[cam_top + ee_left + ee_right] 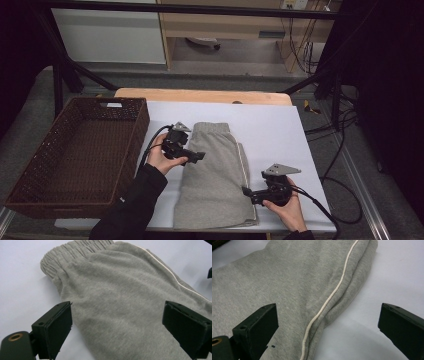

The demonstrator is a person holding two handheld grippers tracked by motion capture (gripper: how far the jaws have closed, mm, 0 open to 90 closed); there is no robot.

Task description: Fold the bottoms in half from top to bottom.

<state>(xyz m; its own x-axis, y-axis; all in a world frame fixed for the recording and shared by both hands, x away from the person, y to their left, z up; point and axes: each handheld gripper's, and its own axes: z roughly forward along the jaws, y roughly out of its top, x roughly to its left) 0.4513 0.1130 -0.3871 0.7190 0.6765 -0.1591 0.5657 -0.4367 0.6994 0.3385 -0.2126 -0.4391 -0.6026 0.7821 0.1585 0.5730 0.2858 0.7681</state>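
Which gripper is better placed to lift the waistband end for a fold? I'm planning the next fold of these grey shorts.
Left, probably. The left gripper hangs open over the grey shorts near the waistband. The right gripper is open at the far edge, by the white stripe.

Dim room, soft shadows (slightly grainy)

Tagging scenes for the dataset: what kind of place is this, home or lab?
Most likely a lab or data-collection bench, not a home. A black metal frame surrounds the table, loose cables trail over the floor, and grey shorts lie on a plain white sheet beside a wicker basket.
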